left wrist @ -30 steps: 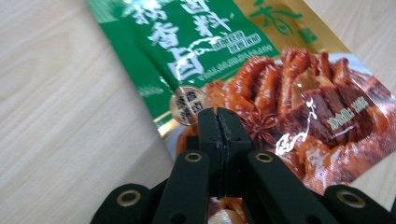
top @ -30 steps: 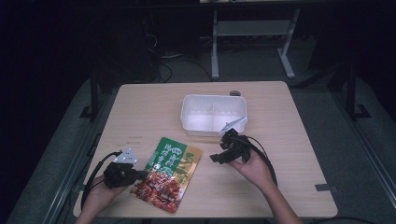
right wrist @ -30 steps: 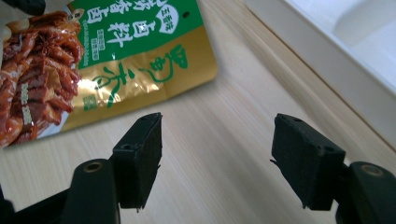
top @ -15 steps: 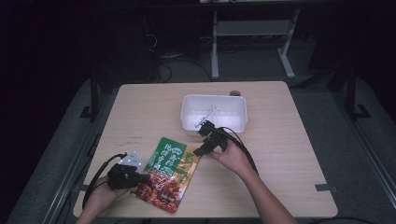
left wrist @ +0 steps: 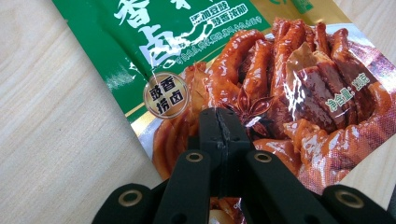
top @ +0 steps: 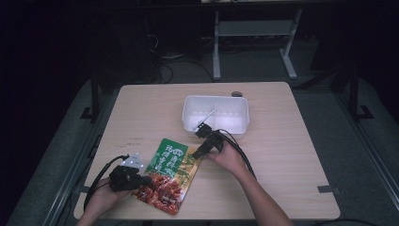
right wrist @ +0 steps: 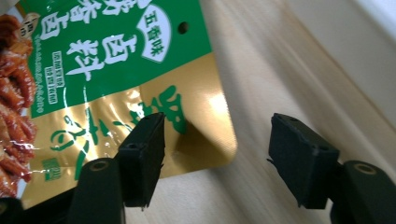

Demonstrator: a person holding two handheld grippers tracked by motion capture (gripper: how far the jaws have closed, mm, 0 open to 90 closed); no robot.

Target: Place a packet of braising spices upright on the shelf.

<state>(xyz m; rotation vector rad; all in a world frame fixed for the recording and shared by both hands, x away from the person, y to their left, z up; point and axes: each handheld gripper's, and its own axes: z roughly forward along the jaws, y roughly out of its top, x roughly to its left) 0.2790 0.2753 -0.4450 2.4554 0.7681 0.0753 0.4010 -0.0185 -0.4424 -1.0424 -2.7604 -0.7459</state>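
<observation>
A snack packet (top: 169,174), green and gold with red braised meat printed on it, lies flat on the wooden table (top: 291,155) near the front left. My left gripper (top: 143,180) is shut, its tips resting on the packet's printed lower part (left wrist: 280,70); in the left gripper view the jaws (left wrist: 219,123) meet with nothing between them. My right gripper (top: 196,153) is open over the packet's upper right gold corner (right wrist: 116,60). Its jaws (right wrist: 219,140) have just been closing a little, one pad over the corner, the other over bare wood.
A white plastic tub (top: 216,99) stands behind the right gripper, its wall (right wrist: 355,56) close by in the right gripper view. A small dark round thing (top: 236,93) sits at the table's back edge. Black cables trail from both grippers.
The right hand has moved left and down, from beside the tub to the packet's upper right corner. The left hand and the packet have stayed put.
</observation>
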